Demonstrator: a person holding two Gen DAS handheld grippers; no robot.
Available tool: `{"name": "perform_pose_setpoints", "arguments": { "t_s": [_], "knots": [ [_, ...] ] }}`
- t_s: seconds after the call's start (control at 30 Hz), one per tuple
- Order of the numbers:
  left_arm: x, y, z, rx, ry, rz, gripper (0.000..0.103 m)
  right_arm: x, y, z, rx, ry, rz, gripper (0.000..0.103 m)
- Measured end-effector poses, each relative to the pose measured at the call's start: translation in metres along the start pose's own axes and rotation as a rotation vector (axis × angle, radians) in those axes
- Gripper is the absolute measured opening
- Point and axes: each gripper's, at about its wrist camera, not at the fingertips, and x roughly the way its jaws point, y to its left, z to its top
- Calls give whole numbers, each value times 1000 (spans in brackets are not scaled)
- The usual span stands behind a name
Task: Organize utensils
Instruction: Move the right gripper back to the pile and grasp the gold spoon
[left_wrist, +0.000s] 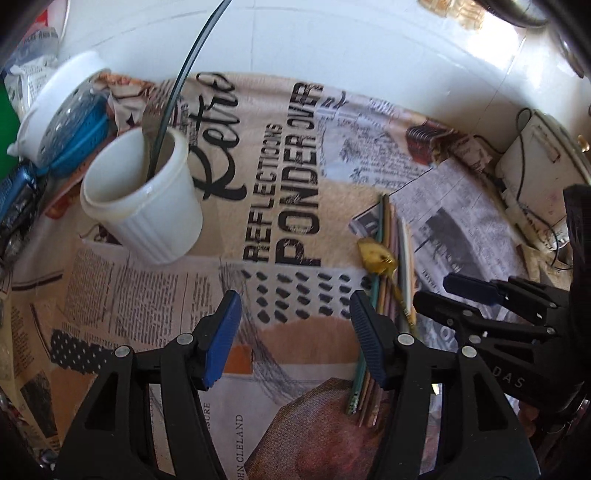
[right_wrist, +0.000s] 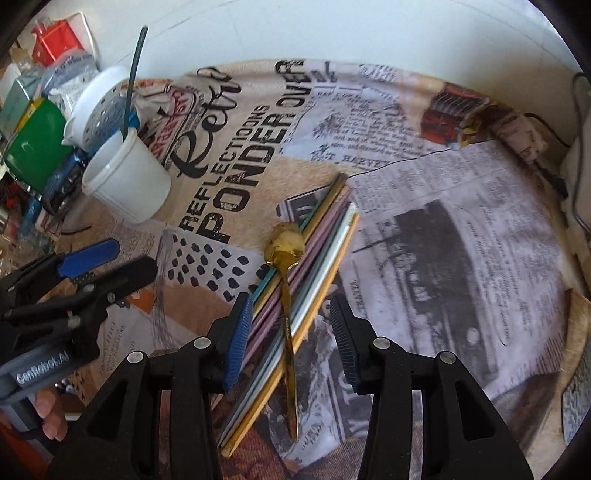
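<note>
Gold-coloured spoon (right_wrist: 286, 295) lying across a bundle of thin coloured sticks (right_wrist: 295, 288), bowl pointing toward the far edge of the desk, handle toward the near edge; the bundle rests diagonally on a newspaper-print cloth (right_wrist: 443, 221) that covers the desk. White ribbed plastic cup (right_wrist: 125, 177), upright on the cloth toward the far left corner, with one dark slender stick (right_wrist: 133, 74) standing in it and leaning on the rim. Behind the cup, at the far left edge, a white perforated container (right_wrist: 99, 107), a green can (right_wrist: 33, 144) and assorted packets, too jumbled to sort out. Right claw (right_wrist: 288, 328), black with blue ribbed pads, jaws parted to a moderate gap and empty, hanging just above the cloth with the spoon handle and part of the stick bundle lying in the gap between its pads; no pad touches them. Left claw (left_wrist: 295, 339), same make, jaws parted somewhat wider and holding nothing, poised over bare cloth just left of the stick bundle. A person's fingers (right_wrist: 51, 417) show beneath the left claw's grip.
</note>
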Motion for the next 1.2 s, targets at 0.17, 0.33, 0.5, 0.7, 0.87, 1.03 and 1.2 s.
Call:
{"name": "perform_pose_setpoints", "arguments": {
  "t_s": [0.17,0.33,0.5,0.7,0.87,1.03,1.2],
  "knots": [
    [13,12,-6,-45,31,4,60,24,4,7,-29,28,-16,28],
    [21,18,-10,-68,43,4,60,36,7,10,-54,48,-26,19],
    [26,21,-8,-71,53,0,60,36,4,11,-57,40,-47,5],
    [27,11,-3,-35,55,-1,60,31,-7,9,-20,37,-29,5],
    [28,-1,2,0,64,-18,60,18,-19,1,20,26,-30,2],
    [41,-16,8,31,95,-63,60,6,-33,-6,58,16,-39,2],
    [56,-32,13,79,121,-59,56,1,-42,-9,67,18,-36,5]
  ]
}}
